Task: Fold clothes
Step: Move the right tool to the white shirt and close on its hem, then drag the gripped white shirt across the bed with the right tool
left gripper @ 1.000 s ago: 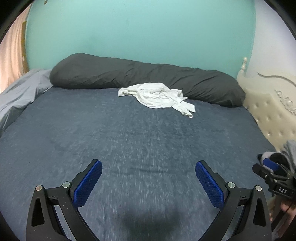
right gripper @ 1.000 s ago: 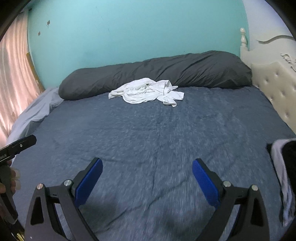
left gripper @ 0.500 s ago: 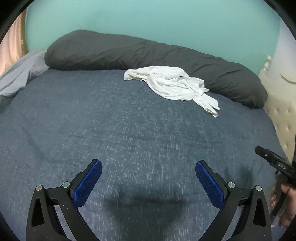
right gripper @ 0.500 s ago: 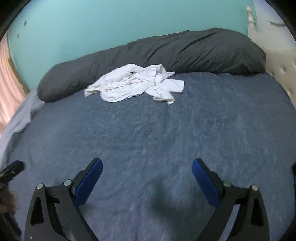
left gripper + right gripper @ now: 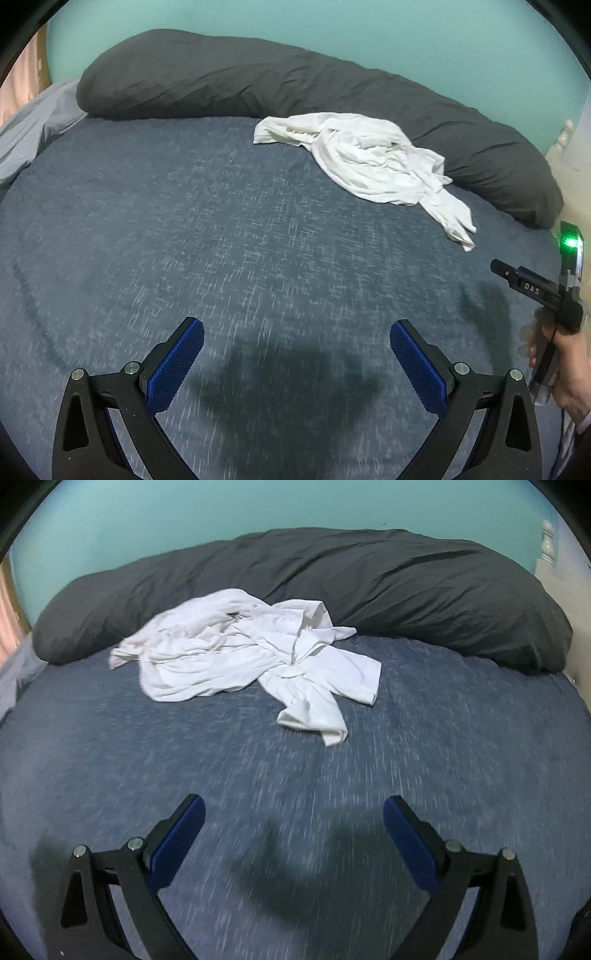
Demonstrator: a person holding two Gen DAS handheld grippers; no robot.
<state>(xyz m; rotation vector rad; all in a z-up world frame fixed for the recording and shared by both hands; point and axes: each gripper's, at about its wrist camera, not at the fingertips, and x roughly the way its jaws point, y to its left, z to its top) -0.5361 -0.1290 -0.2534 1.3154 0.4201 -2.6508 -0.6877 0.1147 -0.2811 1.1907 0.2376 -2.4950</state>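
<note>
Lying crumpled on the bed (image 5: 443,746), the white shirt (image 5: 243,657) sits at about my twelve o'clock in the right wrist view and nearer one o'clock in the left wrist view (image 5: 373,162). It is bunched up, with a collar and what looks like a sleeve end trailing toward me, and its far edge is touching the long dark pillow (image 5: 406,590) that runs along the teal wall (image 5: 184,513). I judge nothing is folded yet; the shirt needs spreading flat first.

I hold both tools low over the blue bed cover, well apart from the shirt, with bare cover between. The right gripper (image 5: 293,819) has its fingers (image 5: 177,834) spread wide and empty, which suits reaching in for a loose edge of cloth. The left gripper (image 5: 297,345) likewise has its fingers spread with nothing between them. In the left view I see the right tool at three o'clock, its green light on, with a hand (image 5: 565,373) wrapped round its grip.

My guess is the trailing sleeve end is the easiest first pinch, being nearest and clear of the pillow. A pale grey sheet (image 5: 26,136) lies at nine to ten o'clock, and a cream headboard post (image 5: 548,542) stands at two o'clock.
</note>
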